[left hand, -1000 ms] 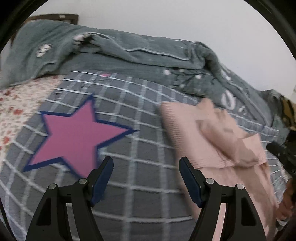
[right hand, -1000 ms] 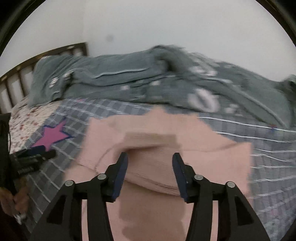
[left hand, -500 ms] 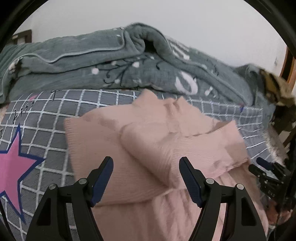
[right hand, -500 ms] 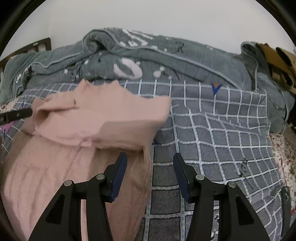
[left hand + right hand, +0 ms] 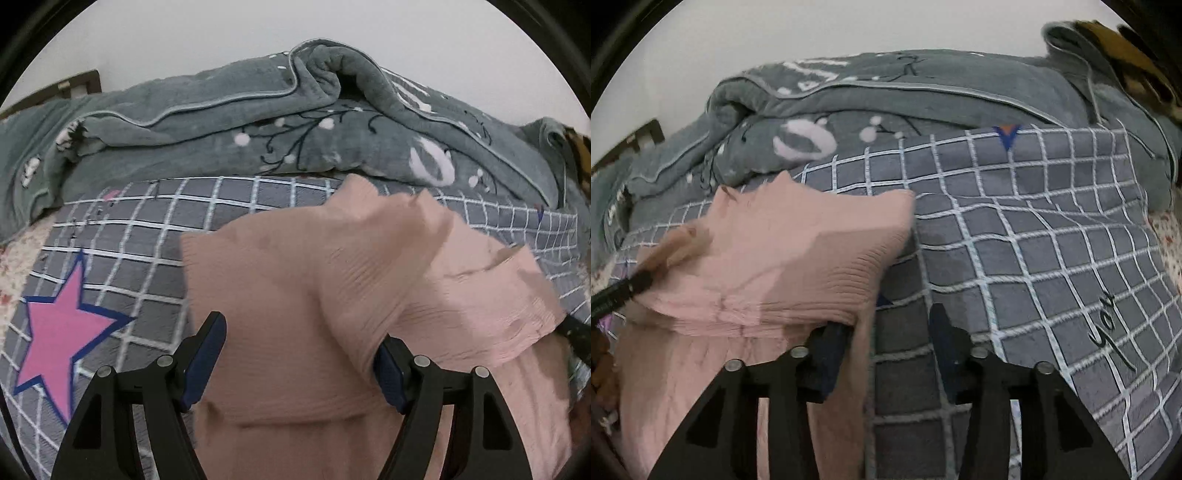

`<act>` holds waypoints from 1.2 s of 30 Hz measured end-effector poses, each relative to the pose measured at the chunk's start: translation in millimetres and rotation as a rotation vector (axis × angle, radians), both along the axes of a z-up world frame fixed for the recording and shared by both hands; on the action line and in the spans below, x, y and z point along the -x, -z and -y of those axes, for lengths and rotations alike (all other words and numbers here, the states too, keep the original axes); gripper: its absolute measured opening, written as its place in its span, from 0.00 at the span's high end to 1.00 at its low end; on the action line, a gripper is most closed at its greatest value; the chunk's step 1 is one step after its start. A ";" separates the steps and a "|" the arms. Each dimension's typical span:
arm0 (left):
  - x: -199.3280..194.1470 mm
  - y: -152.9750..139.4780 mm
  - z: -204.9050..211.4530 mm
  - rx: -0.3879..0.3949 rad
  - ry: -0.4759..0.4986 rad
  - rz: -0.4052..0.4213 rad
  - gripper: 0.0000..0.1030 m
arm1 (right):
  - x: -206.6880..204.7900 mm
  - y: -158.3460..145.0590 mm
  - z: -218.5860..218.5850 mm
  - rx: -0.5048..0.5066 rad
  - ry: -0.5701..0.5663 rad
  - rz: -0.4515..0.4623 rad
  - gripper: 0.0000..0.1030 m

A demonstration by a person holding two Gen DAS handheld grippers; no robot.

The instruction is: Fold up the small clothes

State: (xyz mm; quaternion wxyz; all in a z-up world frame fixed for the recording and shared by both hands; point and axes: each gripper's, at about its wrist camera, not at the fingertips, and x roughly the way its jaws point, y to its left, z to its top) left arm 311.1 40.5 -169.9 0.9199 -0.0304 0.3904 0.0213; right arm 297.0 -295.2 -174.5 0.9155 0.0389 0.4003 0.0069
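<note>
Left claw (image 5: pixel 295 363) sits nearest the lens over the pink knit sweater (image 5: pixel 295 280), jaws wide apart, pads pressing nothing; a folded-over sleeve of the sweater droops across its right finger. Right claw (image 5: pixel 892 350) straddles the sweater's right edge, jaws closing but nothing pinched yet: the left finger rests on the knit hem side, the right finger sits over bare checked blanket (image 5: pixel 1034 258).

Sweater lies flat on the checked blanket, body toward the cameras, sleeves crossed over the chest, collar pointing away toward the grey fleece blanket (image 5: pixel 258 122).

Judged step: taking hold of the near side edges for the next fold. To do it well, slide each claw further onto the sweater so both layers sit between the pads, pinch knit only and not the checked blanket under it, keep both claws level with each other, then carry the near half over toward the collar without dragging the sleeves loose. The knit looks soft and stretchy, so a shallow bite may slip.

Left view only: pink star (image 5: pixel 59 339) printed on the checked blanket left of the sweater, floral sheet edge beyond it, the right claw's tip poking from under the sweater's right sleeve. Right view only: bare blanket right of the sweater with "you" lettering (image 5: pixel 1108 328), an orange-blue mark (image 5: pixel 1007 133) beyond it, and the left claw's tip at the sweater's left.
</note>
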 end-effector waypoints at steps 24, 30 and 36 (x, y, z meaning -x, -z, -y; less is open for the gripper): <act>3.2 -3.5 -42.3 0.105 -0.045 0.063 0.93 | -4.8 0.5 0.2 0.123 0.065 -0.015 0.92; 6.7 4.5 -50.2 0.086 -0.071 0.030 0.64 | 2.1 -10.7 5.7 0.061 0.046 0.036 0.89; 2.5 16.6 -58.7 0.100 -0.067 0.002 0.52 | 0.4 -13.8 -33.5 0.110 -0.097 0.094 0.62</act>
